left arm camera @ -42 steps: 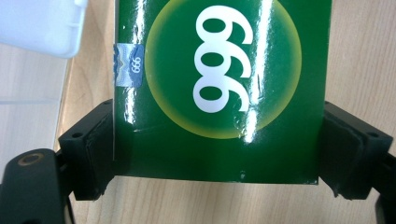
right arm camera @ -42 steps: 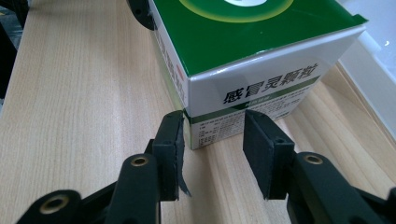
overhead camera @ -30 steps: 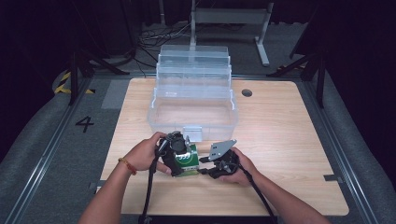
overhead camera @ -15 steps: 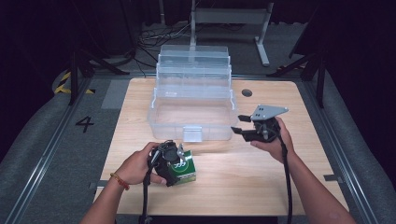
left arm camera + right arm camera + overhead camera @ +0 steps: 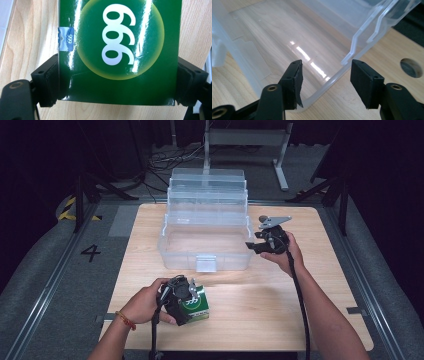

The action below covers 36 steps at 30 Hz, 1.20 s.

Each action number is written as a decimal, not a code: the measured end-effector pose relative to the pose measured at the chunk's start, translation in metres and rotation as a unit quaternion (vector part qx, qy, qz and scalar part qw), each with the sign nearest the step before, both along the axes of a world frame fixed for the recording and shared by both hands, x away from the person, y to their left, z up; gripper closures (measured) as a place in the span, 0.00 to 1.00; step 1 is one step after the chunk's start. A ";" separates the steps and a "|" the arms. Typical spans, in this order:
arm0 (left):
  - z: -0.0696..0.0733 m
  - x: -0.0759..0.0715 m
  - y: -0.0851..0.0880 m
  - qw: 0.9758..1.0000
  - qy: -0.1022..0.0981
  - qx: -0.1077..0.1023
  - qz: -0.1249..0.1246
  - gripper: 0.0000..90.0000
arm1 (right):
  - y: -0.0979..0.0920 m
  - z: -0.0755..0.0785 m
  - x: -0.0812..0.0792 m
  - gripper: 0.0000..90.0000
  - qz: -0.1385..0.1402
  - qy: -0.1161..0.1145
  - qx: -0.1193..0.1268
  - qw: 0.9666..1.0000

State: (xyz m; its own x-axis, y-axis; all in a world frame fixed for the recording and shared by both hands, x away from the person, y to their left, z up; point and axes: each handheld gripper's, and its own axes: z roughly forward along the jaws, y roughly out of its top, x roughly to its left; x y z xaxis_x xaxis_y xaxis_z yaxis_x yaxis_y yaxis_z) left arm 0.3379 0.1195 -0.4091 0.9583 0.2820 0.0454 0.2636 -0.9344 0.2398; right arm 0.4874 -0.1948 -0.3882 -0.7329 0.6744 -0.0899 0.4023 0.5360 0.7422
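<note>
A green box printed "999" [image 5: 196, 303] [image 5: 120, 50] lies on the wooden table near its front edge. My left gripper [image 5: 181, 295] [image 5: 117, 83] is shut on it, one jaw against each side. A clear plastic tiered storage box [image 5: 207, 227] stands open at the table's middle back, its lower tub [image 5: 287, 45] empty. My right gripper [image 5: 254, 243] [image 5: 325, 82] is open at the tub's right front corner, its jaws straddling the rim [image 5: 329, 82] with nothing gripped.
The tub's front latch [image 5: 206, 263] faces the person. A round hole [image 5: 263, 218] [image 5: 410, 67] sits in the tabletop to the right of the storage box. Bare wood [image 5: 260, 305] spreads to the right of the green box.
My right gripper left the green box at the front and swung up and right, then in to the tub's right front corner. The left gripper stays shut on the box.
</note>
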 end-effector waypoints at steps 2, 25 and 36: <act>0.000 0.000 0.000 1.000 0.002 0.004 0.000 0.16 | 0.001 -0.006 0.005 0.48 -0.005 0.006 -0.011 1.000; -0.002 -0.003 -0.002 1.000 -0.008 0.003 0.001 0.15 | -0.032 -0.009 -0.018 0.52 -0.018 0.046 0.008 0.999; 0.004 0.001 -0.009 1.000 0.002 -0.008 -0.022 0.15 | -0.049 -0.008 -0.050 0.52 -0.016 0.045 0.001 0.999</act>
